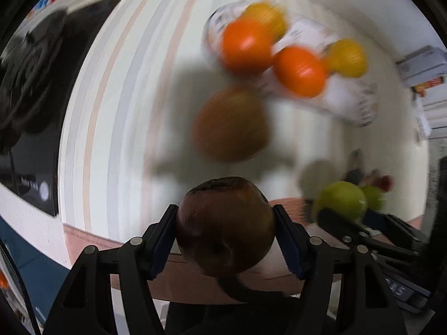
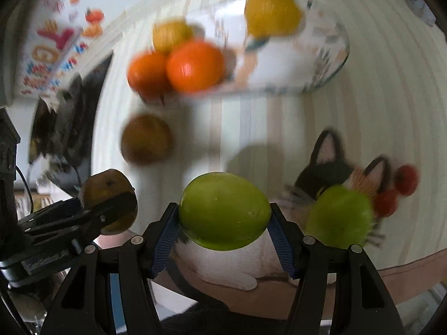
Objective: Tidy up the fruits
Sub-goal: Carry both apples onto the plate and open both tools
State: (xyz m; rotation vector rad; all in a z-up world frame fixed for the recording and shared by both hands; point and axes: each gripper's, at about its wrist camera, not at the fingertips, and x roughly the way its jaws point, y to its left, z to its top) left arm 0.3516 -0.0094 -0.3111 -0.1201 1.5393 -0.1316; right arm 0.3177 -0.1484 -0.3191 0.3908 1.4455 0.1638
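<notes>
My left gripper [image 1: 225, 215] is shut on a dark brown-red apple [image 1: 223, 234] and holds it above the striped cloth. My right gripper [image 2: 223, 209] is shut on a green apple [image 2: 223, 215], also lifted. Each gripper shows in the other's view: the left gripper [image 2: 111, 203] with its brown apple [image 2: 106, 187], the right gripper [image 1: 335, 212] with its green apple [image 1: 342, 198]. A second brown fruit [image 1: 232, 124] lies on the cloth. Two oranges [image 1: 247, 46] and two lemons [image 1: 346, 57] rest on a white patterned plate [image 2: 321, 55]. A second green apple [image 2: 339, 217] sits on a cat-print mat [image 2: 327, 153].
A black object [image 1: 30, 78] lies along the left side of the table, and a colourful lettered box [image 2: 53, 47] stands behind it. Cartons [image 1: 424, 67] are stacked at the far right. The cloth's pink border [image 2: 405, 273] marks the near table edge. Everything beyond the grippers is motion-blurred.
</notes>
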